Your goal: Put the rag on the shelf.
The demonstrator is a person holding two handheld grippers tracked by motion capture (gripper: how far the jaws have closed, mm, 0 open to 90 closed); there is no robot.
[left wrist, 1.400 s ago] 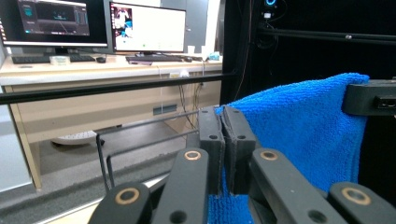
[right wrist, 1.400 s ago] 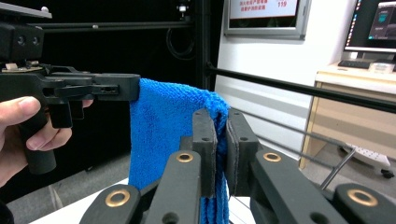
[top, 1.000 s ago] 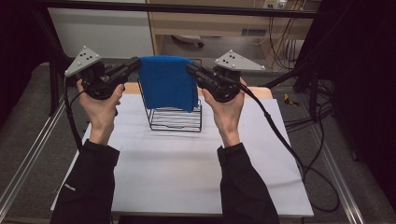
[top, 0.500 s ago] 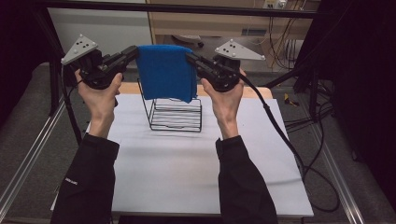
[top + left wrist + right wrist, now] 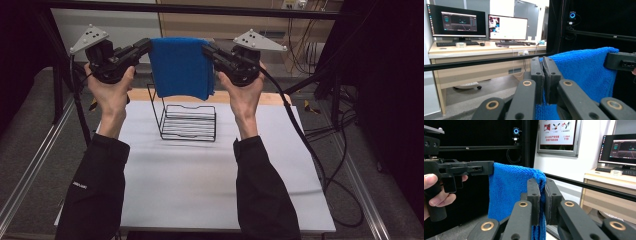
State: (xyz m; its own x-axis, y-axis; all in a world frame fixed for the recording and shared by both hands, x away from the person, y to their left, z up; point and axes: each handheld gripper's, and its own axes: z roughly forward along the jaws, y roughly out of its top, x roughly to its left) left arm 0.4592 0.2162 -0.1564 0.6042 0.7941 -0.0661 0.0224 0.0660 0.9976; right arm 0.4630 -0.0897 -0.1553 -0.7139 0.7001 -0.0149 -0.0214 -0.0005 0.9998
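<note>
A blue towel hangs folded in the air between my two grippers, high above a black wire rack that stands on the white table. My left gripper is shut on the towel's upper left corner, and my right gripper is shut on its upper right corner. In the left gripper view my left gripper pinches the towel edge. In the right gripper view my right gripper clamps the towel, with the other gripper at the far side.
A black frame bar crosses above the table's far edge. A cable trails from the right gripper over the table's right side. Desks with monitors stand beyond the frame.
Both grippers have lifted the towel higher, so it now hangs clear above the wire rack instead of overlapping its top.
</note>
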